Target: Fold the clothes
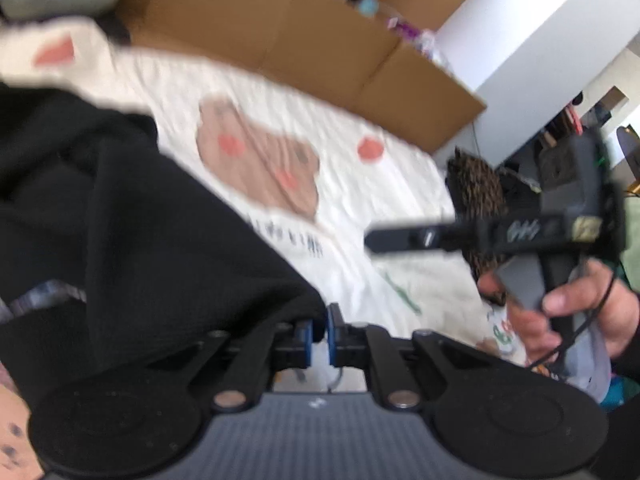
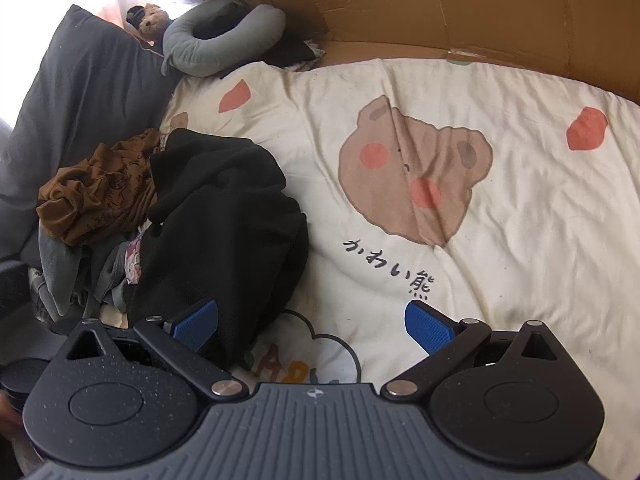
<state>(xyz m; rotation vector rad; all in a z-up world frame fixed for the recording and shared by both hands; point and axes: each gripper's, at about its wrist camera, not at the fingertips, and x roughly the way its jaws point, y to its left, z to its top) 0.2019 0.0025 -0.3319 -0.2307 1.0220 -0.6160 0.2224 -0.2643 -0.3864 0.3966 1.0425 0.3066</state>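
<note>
Left wrist view: left gripper [image 1: 320,330] pinched nearly closed on a hem of the black garment [image 1: 140,220], fabric draping up-left of the pads over the bear-print duvet [image 1: 360,200]; blurred. Right wrist view: right gripper [image 2: 312,326] spread wide, holding nothing, black garment [image 2: 224,216] heaped left of the printed bear face [image 2: 412,176]. Looks soft, light, limp knit; best gripped at edges or corners, not mid-bulk.

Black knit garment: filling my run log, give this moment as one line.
black knit garment: on bear-print cream bedcover | left gripper: shut on garment | right gripper: open, hovering
</note>
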